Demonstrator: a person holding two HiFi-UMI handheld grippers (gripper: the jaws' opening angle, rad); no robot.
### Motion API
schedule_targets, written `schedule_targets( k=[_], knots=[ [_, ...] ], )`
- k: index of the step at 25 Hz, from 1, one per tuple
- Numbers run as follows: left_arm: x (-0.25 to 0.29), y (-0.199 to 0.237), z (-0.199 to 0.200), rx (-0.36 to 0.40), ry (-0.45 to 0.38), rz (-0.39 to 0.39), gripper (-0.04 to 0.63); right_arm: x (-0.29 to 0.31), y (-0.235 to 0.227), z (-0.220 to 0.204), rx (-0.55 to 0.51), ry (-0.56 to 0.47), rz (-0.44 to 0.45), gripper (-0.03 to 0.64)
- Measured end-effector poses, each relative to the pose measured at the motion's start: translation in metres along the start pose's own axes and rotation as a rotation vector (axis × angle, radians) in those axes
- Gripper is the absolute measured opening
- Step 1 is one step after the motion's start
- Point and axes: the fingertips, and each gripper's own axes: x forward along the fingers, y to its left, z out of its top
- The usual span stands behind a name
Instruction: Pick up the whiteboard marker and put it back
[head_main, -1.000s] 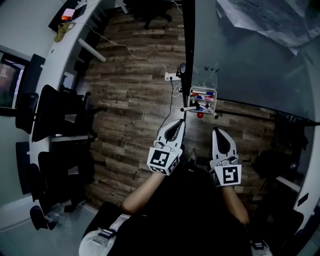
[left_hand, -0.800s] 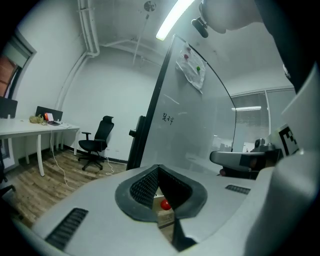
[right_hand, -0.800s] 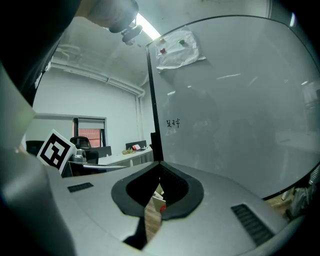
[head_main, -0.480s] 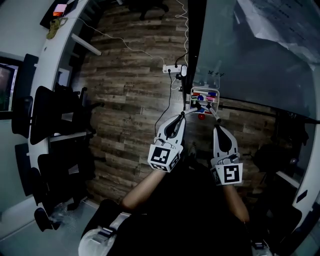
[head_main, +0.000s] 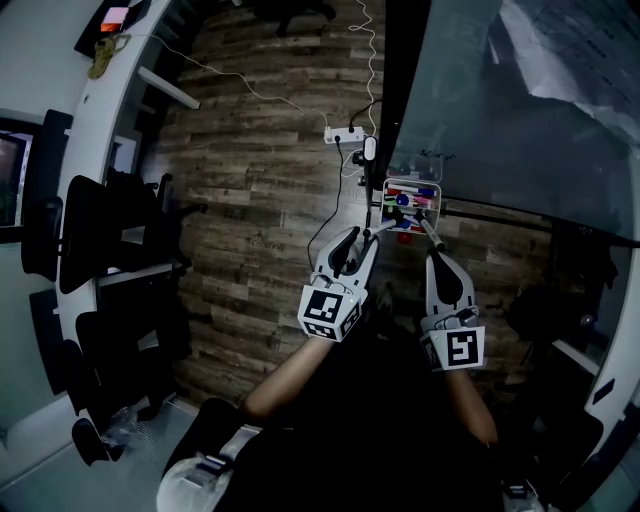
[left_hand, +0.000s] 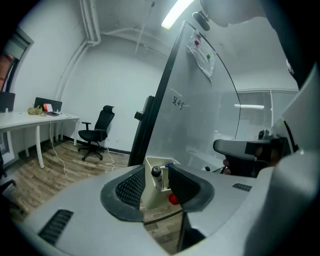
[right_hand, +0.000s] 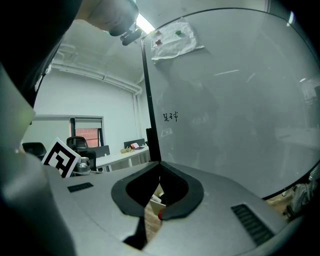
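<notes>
Now, left tool (head_main: 370, 232), jaws just opening, whiteboard marker (left_hand: 157, 178) free between them.

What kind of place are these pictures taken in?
Probably an office or meeting room: a large whiteboard with a marker tray, a black swivel chair and a long white desk.

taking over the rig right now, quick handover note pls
Left gripper: jaws have just been opening and are now open. The marker stands between them, pads off it.
Right gripper: shut, empty, pointing at the tray.
Marker: looks set in the tray by the whiteboard.
Done: pick-up and, it seems, the return.
Left: back the left gripper off and check the marker stays.
</notes>
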Motion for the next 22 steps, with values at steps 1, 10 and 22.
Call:
schedule_targets(
  k=[1, 10, 22],
  knots=[
    [0.0012, -0.0001, -0.0008, -0.005, 0.003, -0.005, 0.132, 0.0005, -0.0001, 0.0006, 0.006, -0.008, -0.003, 0.014],
    [0.0092, -0.0008, -0.0011, -0.041, -0.007, -0.023, 0.13, -0.0022, -0.0064, -0.0039, 0.026, 0.011, -0.034, 0.014],
    [0.0102, -0.0033, -0.001, -0.05, -0.012, -0.029, 0.078, -0.0032, -0.0083, -0.0023, 0.028, -0.001, -0.036, 0.014]
  ],
)
